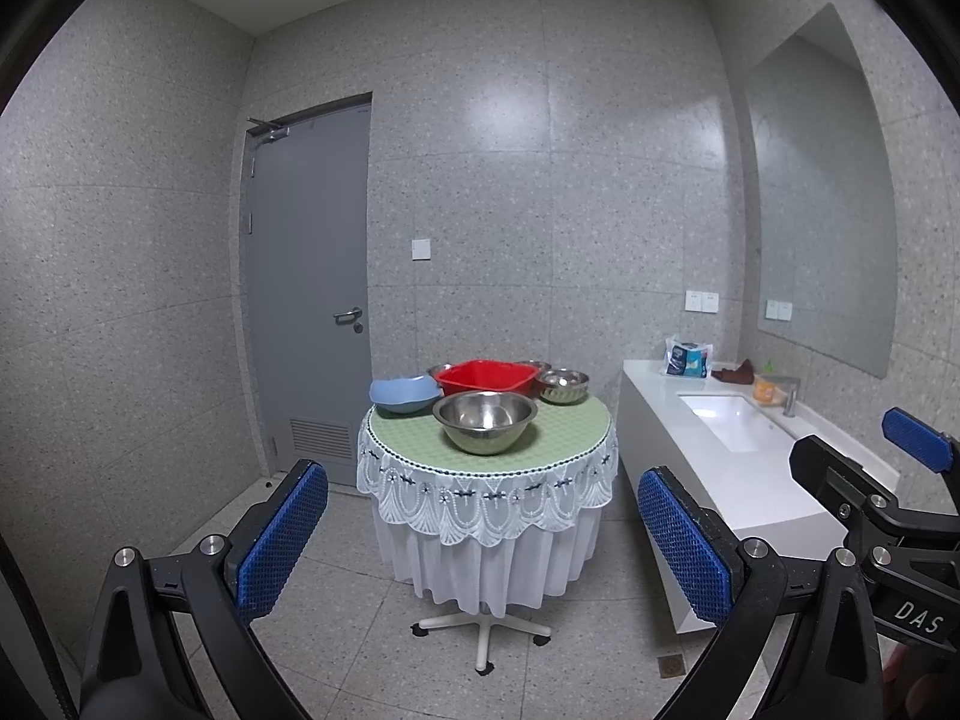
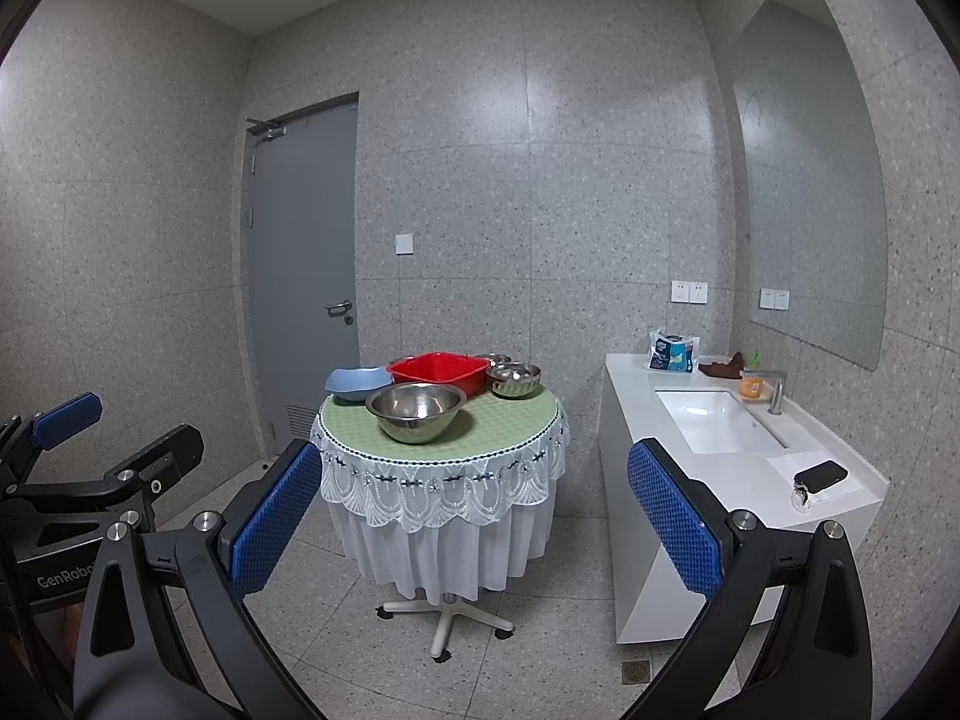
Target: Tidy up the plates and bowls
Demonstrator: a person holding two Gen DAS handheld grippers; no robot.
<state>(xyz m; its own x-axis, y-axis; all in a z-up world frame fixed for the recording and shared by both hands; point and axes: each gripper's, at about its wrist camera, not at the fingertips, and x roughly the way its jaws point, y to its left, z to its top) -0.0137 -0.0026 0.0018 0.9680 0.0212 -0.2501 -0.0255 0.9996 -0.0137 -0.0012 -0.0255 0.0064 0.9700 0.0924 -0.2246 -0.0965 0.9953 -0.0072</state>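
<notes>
We hold the left gripper [image 1: 483, 546] with its jaws spread wide and nothing between them; its fingers [image 1: 279, 540] carry blue pads with a diamond-knurled rubber texture on black arms with steel pivot bolts. The right gripper [image 2: 474, 525] is likewise spread wide and empty, with the same blue textured pads [image 2: 672, 519].

Both grippers sit well apart from the round table [image 1: 420, 438], which lies at 12 o'clock ahead of us. The table wears a green checked top cloth, a white lace skirt with scalloped edging, and stands on a white five-star caster base.

The bowls are grouped on the tabletop:
- Large steel bowl [image 1: 485, 417]: polished, round, at the 6 o'clock edge of the group.
- Red basin [image 1: 486, 381]: square plastic with rounded corners, at the centre.
- Blue bowl [image 1: 402, 393]: matte plastic with a wavy rim, at 9 o'clock, touching the red basin as far as we can tell.
- Ribbed steel bowl [image 1: 562, 386]: at 3 o'clock.
- Two smaller steel bowls sit behind the basin at 12 o'clock, mostly hidden.

At 3 o'clock of the table stands a white counter [image 2: 630, 396] with a rectangular sink [image 2: 708, 420]. A grey door [image 1: 312, 276] is at 10 o'clock.
</notes>
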